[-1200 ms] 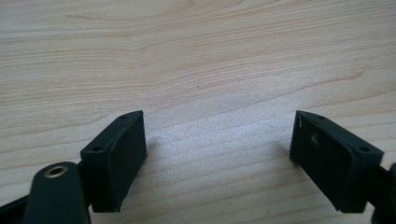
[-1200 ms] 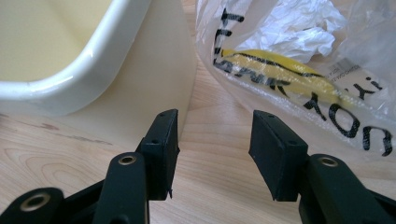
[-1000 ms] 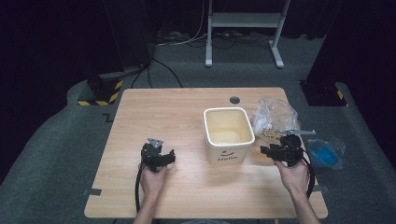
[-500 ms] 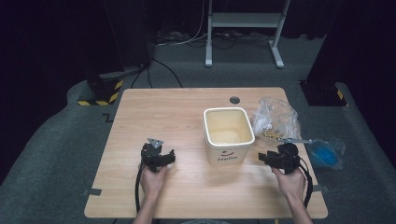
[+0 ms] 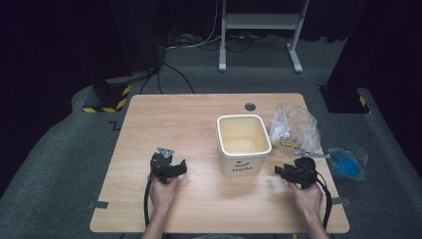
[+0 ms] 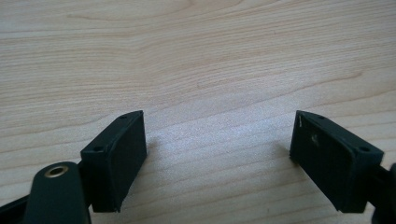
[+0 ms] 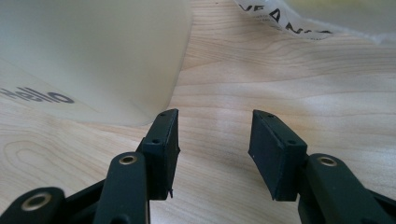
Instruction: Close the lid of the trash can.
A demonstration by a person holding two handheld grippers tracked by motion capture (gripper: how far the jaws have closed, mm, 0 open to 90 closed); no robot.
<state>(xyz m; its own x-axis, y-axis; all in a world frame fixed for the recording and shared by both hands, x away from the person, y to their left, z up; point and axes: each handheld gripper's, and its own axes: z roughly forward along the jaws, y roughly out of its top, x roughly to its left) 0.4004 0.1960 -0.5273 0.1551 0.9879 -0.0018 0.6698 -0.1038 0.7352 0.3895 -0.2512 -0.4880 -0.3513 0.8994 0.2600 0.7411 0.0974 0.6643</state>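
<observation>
Holding the right gripper [image 5: 283,171] low over the table [image 5: 199,124], jaws apart with nothing between, just beside the bucket [image 5: 243,144]; keeping the left gripper [image 5: 169,166] wide apart over bare wood. Standing upright near the table's middle, mouth pointing up: a cream, square bucket with dark lettering on its near side.

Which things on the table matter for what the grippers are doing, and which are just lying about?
In play:
- right gripper, open, empty
- cream bin, nearest its jaws
- left gripper, open over bare wood

Lying about:
- clear plastic bag
- blue bag, off the table edge
</observation>
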